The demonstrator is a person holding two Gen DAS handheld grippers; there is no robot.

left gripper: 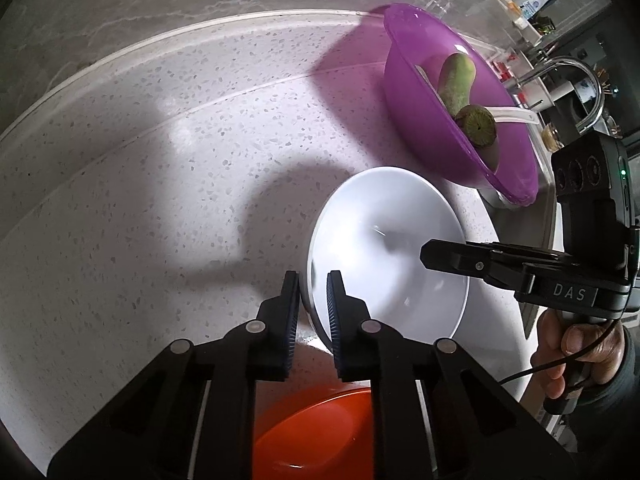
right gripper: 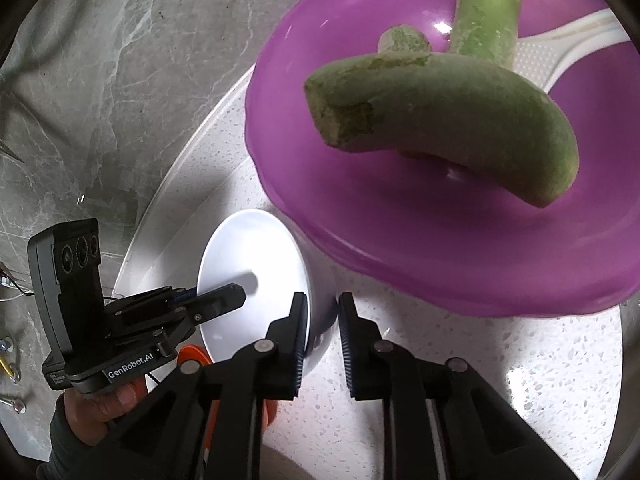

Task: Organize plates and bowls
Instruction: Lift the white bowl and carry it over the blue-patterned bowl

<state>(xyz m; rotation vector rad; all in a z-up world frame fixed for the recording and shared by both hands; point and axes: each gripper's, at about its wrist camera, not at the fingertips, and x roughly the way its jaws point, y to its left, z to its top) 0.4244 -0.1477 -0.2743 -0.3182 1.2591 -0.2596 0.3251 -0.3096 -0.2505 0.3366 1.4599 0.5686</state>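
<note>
**Two wrist views, one white bowl**

The left wrist camera looked steeply down along its jaws, close over the bench (left gripper: 160,208), facing the white bowl (left gripper: 384,248) with the right gripper (left gripper: 424,256) opposite. The right wrist camera looked down from the bowl's other side, closer to the purple bowl (right gripper: 460,260). Both views shared the two bowls.

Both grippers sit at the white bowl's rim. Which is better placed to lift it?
Probably neither alone: left gripper and right gripper each straddle opposite rims of the white bowl, so a two-handed lift fits.
</note>
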